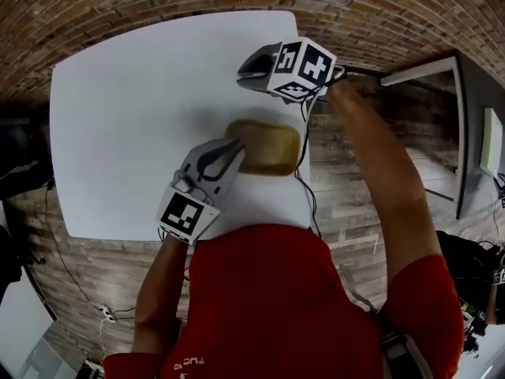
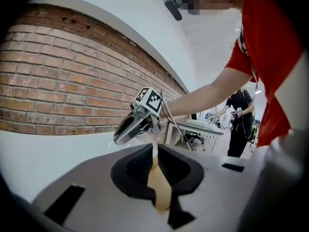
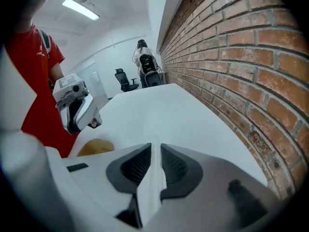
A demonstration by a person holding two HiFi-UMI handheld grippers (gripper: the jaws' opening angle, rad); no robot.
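Observation:
A tan, rounded object (image 1: 267, 147) lies near the front edge of the white table (image 1: 134, 117). My left gripper (image 1: 237, 150) is shut on its left rim; in the left gripper view the tan material (image 2: 159, 190) fills the gap between the jaws of that gripper (image 2: 154, 151). My right gripper (image 1: 243, 73) hangs above the table beyond the tan object, shut on a thin white film-like strip (image 3: 150, 187) that runs between its jaws (image 3: 155, 151). From the right gripper view the left gripper (image 3: 89, 122) and the tan object (image 3: 96, 146) show at the left.
A brick wall (image 3: 241, 57) runs along the table's far side. A grey desk (image 1: 465, 133) stands to the right. Cables trail over the wood floor (image 1: 87, 290). Another person (image 2: 241, 124) stands in the background, and there is an office chair (image 3: 126, 80).

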